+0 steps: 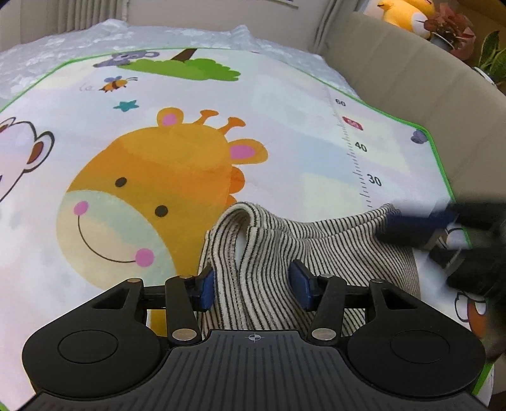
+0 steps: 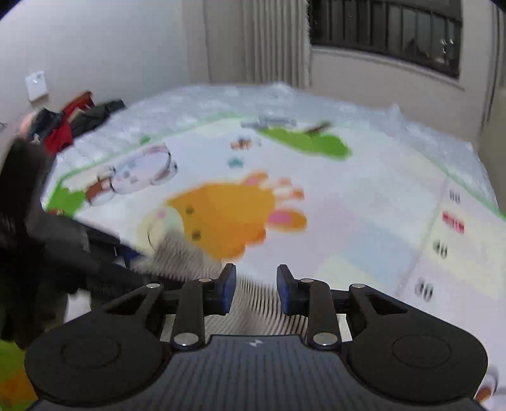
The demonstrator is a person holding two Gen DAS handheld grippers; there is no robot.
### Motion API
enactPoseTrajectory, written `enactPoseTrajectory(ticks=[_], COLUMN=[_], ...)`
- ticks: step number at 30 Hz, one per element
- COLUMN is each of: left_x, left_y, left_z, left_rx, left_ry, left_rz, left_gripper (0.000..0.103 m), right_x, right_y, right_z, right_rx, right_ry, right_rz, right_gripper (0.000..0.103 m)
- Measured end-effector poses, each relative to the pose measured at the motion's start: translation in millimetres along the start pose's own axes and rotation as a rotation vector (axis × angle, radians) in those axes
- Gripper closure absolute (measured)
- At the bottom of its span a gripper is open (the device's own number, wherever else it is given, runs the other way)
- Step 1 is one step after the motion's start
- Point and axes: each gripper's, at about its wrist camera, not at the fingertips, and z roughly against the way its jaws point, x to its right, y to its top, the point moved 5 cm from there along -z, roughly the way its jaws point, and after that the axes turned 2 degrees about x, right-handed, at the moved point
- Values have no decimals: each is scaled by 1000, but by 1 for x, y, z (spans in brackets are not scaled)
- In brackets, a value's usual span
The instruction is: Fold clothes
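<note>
Meanwhile, a striped garment lies bunched on a giraffe-print mat, with the left gripper spread apart around a fold and the right gripper parted over its blurred edge.

I see a cartoon play mat printed with a giraffe and a height ruler, laid over a pale quilted bedcover. A beige padded surround curves along the right. Beyond it sit a yellow plush toy and potted plants. Plain walls, pleated curtains, a dark barred window and a wall switch plate close the room.
</note>
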Motion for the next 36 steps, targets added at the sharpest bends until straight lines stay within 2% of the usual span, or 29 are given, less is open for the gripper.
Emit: enactPoseTrajectory(ticks=[2,4,6,8,10,11,14,15,16,18,19,21,22,23,27,31,34,36], left_x=[-2,-4,-7,-6,-1,3,18,22,21,15,12,6,4,4,4,12,11,10], left_y=[0,4,10,18,25,27,28,26,23,15,14,13,14,16,16,20,20,21], left_z=[-2,4,22,47,69,73,59,47,31,0,-6,-14,-16,-17,-24,-29,-30,-30], left_rx=[-10,3,46,112,169,169,110,83,46,-30,-37,-36,-38,-40,-52,-50,-49,-48], left_ry=[-13,-4,12,20,-52,-109,-260,-257,-203,-91,-76,-63,-61,-61,-62,-38,-40,-42], left_rz=[19,34,40,29,37,43,59,46,21,-15,-12,-4,1,5,-3,-52,-51,-46], left_gripper=[44,46,51,51,50,49,47,47,47,60,60,58,58,57,57,56,54,54], right_x=[6,7,6,7,8,8,9,10,12,16,17,18,17,18,24,29,26,18], right_y=[-21,-24,-18,-16,-18,-18,-19,-19,-18,-15,-13,-9,-8,-9,-26,-32,-29,-26], right_z=[-26,-37,-38,-37,-36,-34,-34,-34,-30,-22,-15,3,9,9,-18,-32,-21,-2], right_rx=[-72,-49,-52,-62,-61,-59,-51,-47,-40,-23,-3,50,72,68,-33,-37,-30,8], right_ry=[-17,-33,-41,-40,-36,-36,-38,-33,-24,-7,-15,-50,-74,-91,-123,-146,-155,-142], right_rz=[-35,-50,-57,-76,-83,-87,-114,-130,-142,-162,-164,-153,-140,-135,-179,-234,-224,-234], right_gripper=[76,75,74,74,74,73,73,73,73,72,72,71,65,60,60,56,56,56])
